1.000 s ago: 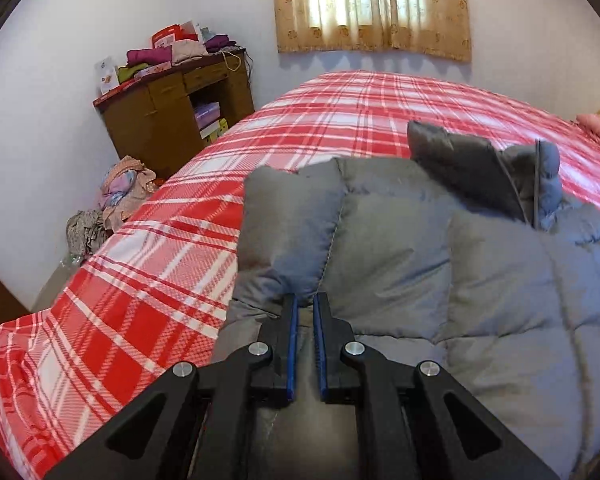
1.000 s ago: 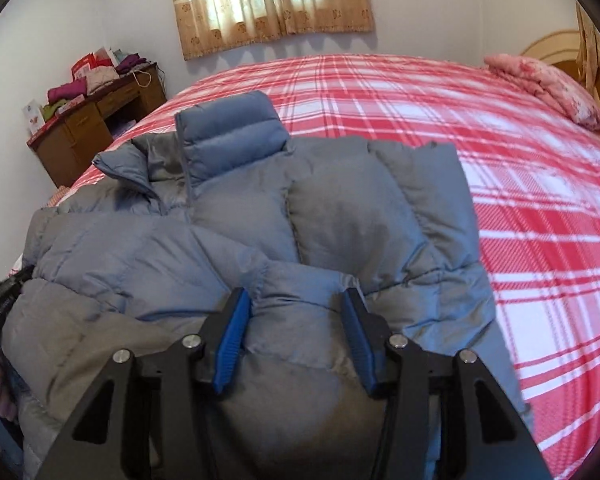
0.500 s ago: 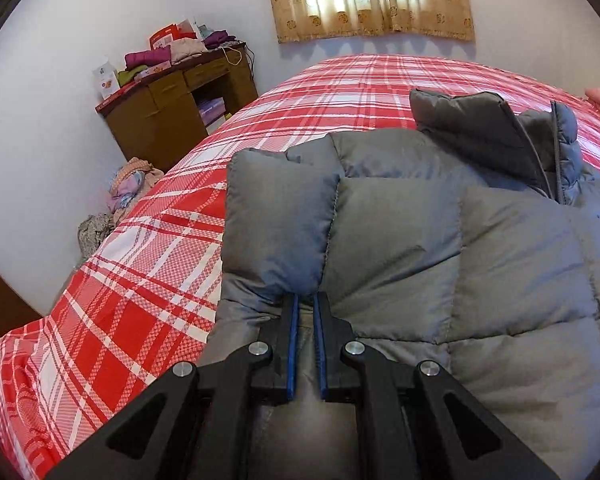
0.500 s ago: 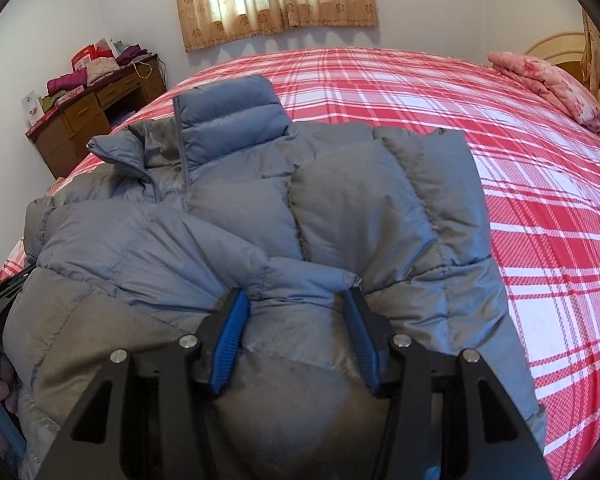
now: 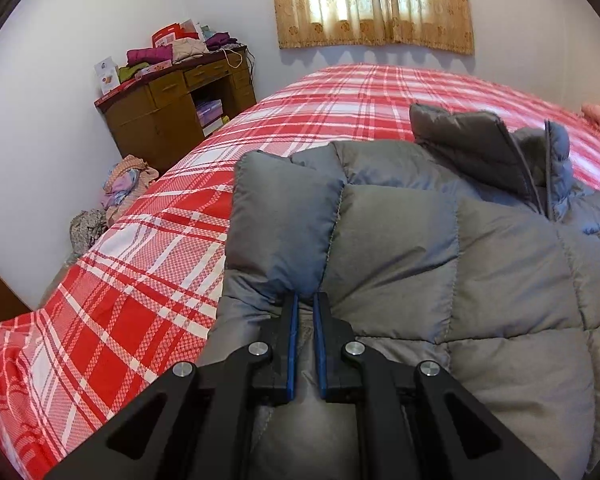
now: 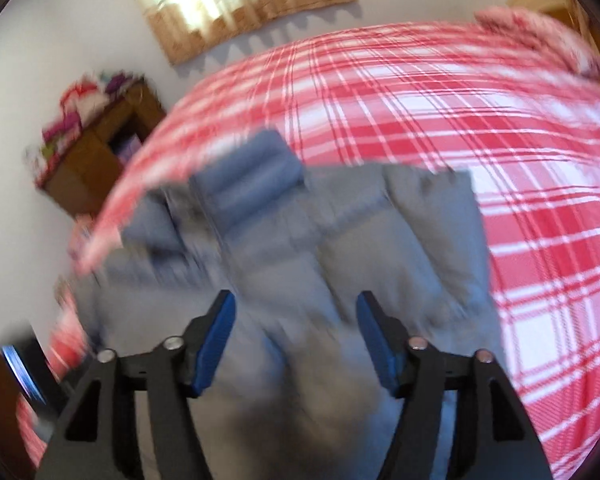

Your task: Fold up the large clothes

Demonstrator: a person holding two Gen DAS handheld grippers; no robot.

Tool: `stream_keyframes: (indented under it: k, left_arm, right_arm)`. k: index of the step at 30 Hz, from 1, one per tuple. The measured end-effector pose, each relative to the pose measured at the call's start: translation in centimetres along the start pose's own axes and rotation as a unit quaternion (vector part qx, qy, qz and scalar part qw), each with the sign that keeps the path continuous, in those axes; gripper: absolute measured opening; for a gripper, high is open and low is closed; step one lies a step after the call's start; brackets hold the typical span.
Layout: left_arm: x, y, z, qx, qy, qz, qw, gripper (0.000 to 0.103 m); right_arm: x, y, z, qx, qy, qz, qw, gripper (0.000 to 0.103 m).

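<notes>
A grey quilted down jacket (image 5: 440, 260) lies folded on the red plaid bed (image 5: 140, 280), collar (image 5: 480, 140) towards the window. My left gripper (image 5: 305, 296) is shut on a fold of the jacket at its near left edge, the blue pads pinching the fabric. In the blurred right wrist view my right gripper (image 6: 296, 300) hovers above the jacket (image 6: 340, 232). Its jaws are opening, and the blue pads stand wide apart and clear of the fabric below.
A wooden desk (image 5: 168, 112) piled with clothes and boxes stands against the left wall. A heap of clothes (image 5: 120, 188) lies on the floor beside it. A pink pillow (image 6: 540, 36) is at the bed's far right. Plaid sheet (image 6: 500, 120) stretches beyond the jacket.
My right gripper let go of the jacket fold, widened its jaws, rose and rolled, which blurs its view. My left gripper kept its grip and stayed in place.
</notes>
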State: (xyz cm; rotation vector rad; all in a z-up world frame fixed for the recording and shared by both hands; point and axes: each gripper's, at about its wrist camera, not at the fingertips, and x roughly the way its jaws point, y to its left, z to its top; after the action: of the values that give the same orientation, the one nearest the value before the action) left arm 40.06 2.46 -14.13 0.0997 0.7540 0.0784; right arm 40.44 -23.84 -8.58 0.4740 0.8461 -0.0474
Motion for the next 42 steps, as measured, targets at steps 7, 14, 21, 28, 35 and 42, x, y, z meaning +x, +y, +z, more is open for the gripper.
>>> stream_keyframes:
  k: [7,14,21,28,35,42]
  left_arm:
    - [-0.8,0.5,-0.1,-0.021,-0.020,-0.006,0.9996,0.008]
    - [-0.8,1.4,0.0,-0.045,-0.026,-0.020,0.9985,0.008]
    - [-0.4,1.4,0.1,-0.049,-0.018,-0.026,0.9983,0.008]
    - [-0.3,1.3,0.4,-0.043,-0.011,-0.037,0.9983,0.008]
    - [-4.7,1.2,4.3,-0.033,-0.031,-0.109,0.9930,0.008]
    - [-0.6,-2.5,12.2,-0.045,0.029,-0.166,0.9846,0.009]
  right_arm:
    - [6.1,4.0,6.9,0.026,0.029,0.013,0.999,0.084]
    - [12.5,4.2,9.7,0.035,0.094,-0.024,0.995,0.084]
    - [10.8,1.8,6.9,-0.003,0.129,-0.017,0.992,0.017]
    - [8.6,-3.2,2.0,-0.014,0.115,-0.074,0.991,0.012]
    - [7.5,-4.4,-0.5,-0.047,0.033,-0.060,0.997,0.008]
    - [6.9,-5.3,-1.8,-0.045,-0.023,-0.012,0.999,0.008]
